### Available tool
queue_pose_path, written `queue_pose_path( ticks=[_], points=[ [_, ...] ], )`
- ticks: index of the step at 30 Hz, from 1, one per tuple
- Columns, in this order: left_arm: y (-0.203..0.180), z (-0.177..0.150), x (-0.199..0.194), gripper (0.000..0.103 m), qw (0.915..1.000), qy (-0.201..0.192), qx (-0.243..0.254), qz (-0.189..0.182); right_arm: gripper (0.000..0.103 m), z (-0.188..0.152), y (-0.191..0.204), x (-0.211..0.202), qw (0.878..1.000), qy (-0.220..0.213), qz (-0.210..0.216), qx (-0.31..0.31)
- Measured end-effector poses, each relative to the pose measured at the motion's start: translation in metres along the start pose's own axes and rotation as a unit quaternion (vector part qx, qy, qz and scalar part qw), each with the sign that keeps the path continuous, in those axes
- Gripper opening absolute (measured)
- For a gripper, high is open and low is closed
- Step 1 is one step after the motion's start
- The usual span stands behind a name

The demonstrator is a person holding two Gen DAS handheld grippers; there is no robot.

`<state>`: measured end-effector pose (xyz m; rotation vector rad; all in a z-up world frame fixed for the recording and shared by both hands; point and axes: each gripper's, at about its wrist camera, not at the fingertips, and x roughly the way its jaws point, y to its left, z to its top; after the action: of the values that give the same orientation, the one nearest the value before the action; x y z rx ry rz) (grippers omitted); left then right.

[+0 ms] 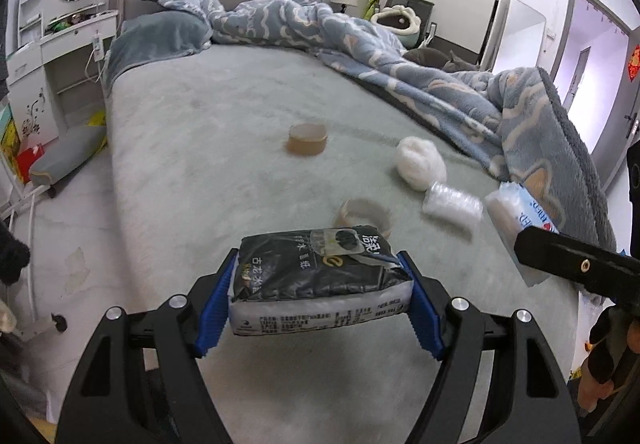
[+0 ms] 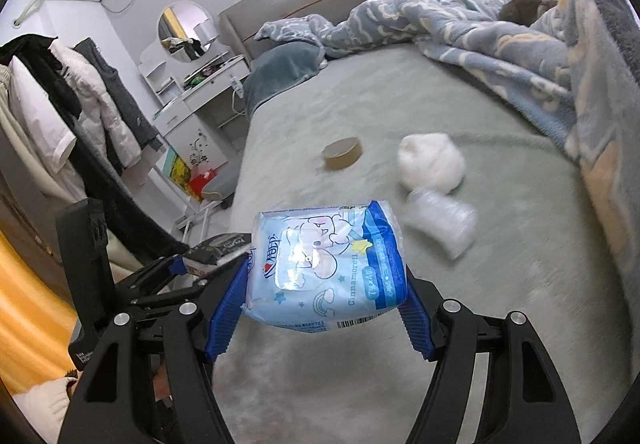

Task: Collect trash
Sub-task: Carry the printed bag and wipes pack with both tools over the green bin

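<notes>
Left tongs (image 1: 320,284): blue pads pressed on both ends of a black tissue pack (image 1: 320,276), held clear above the bed (image 1: 200,148). Right tongs (image 2: 326,296): clamped on a light blue tissue pack (image 2: 324,268) printed with a cartoon figure, also lifted off the bed. On the grey-green sheet beyond: brown tape roll (image 1: 307,139), a paler tape ring (image 1: 365,216) just behind the black pack, white fluffy wad (image 1: 420,163), clear plastic wrap bundle (image 1: 452,206) touching the wad. Blue patterned blanket (image 1: 400,56) heaped along the right side.
</notes>
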<state>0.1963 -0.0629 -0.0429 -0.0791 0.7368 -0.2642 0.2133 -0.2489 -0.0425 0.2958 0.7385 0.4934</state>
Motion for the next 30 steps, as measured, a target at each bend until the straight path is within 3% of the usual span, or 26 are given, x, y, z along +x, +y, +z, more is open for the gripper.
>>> queue_pose_path(
  ticks=[12, 18, 30],
  points=[
    [0.046, -0.041, -0.035, 0.078, 0.9984, 0.021, -0.041, 0.032, 0.07, -0.031, 0.045, 0.013, 0.999, 0.023, 0.017, -0.019],
    [0.06, -0.058, -0.047, 0.078, 0.9972, 0.029, -0.034, 0.06, 0.07, -0.039, 0.063, 0.021, 0.999, 0.033, 0.029, -0.031],
    [0.108, -0.106, -0.047, 0.078, 0.9888, 0.089, -0.064, 0.101, 0.07, -0.057, 0.106, 0.042, 0.994, 0.064, 0.057, -0.072]
  ],
)
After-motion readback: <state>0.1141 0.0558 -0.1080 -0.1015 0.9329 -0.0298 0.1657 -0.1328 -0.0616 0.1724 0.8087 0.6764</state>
